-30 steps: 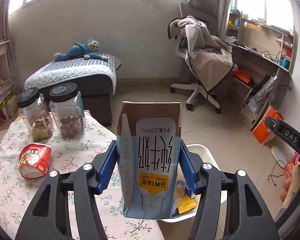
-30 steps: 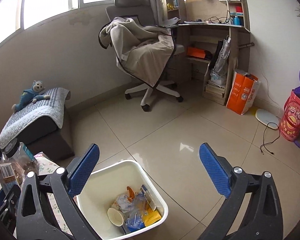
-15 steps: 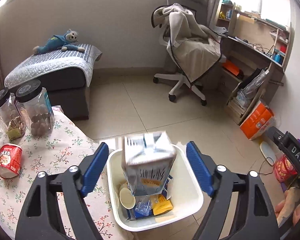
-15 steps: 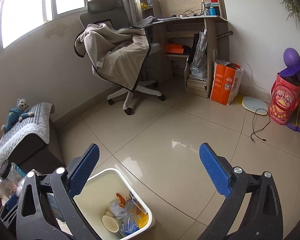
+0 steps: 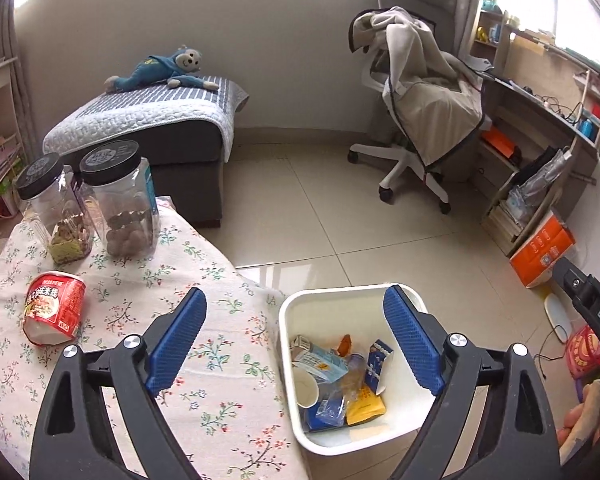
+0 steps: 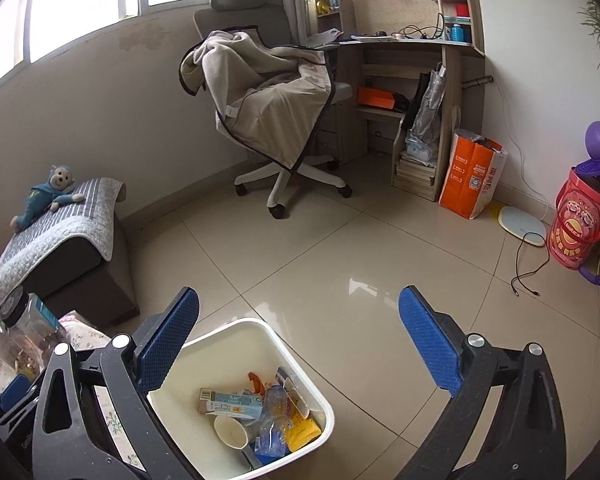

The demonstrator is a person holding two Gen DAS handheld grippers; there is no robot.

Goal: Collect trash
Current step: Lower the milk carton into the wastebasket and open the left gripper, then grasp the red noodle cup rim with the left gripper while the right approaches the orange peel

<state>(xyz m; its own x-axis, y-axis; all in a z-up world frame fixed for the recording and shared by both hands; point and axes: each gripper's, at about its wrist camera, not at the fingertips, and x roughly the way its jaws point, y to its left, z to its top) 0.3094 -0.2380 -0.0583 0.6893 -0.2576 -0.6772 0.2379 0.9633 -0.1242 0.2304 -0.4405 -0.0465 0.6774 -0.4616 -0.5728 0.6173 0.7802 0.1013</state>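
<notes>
The left claw [image 5: 294, 336] is seen at lower centre of the left wrist view with its jaws spread wide, having just been opening, and nothing is held between them; the milk carton [image 5: 319, 360] is found lying on its side inside the white bin [image 5: 340, 294] among a paper cup [image 5: 306, 388] and wrappers. The right claw [image 6: 299, 338] is likewise spread and empty at the bottom of the right wrist view, above the bin's rim and the tiled floor [image 6: 340, 248]. A red noodle cup [image 5: 54, 308] is observed on its side at the left, on the floral-clothed counter [image 5: 220, 360], below two black-lidded jars [image 5: 88, 204].
</notes>
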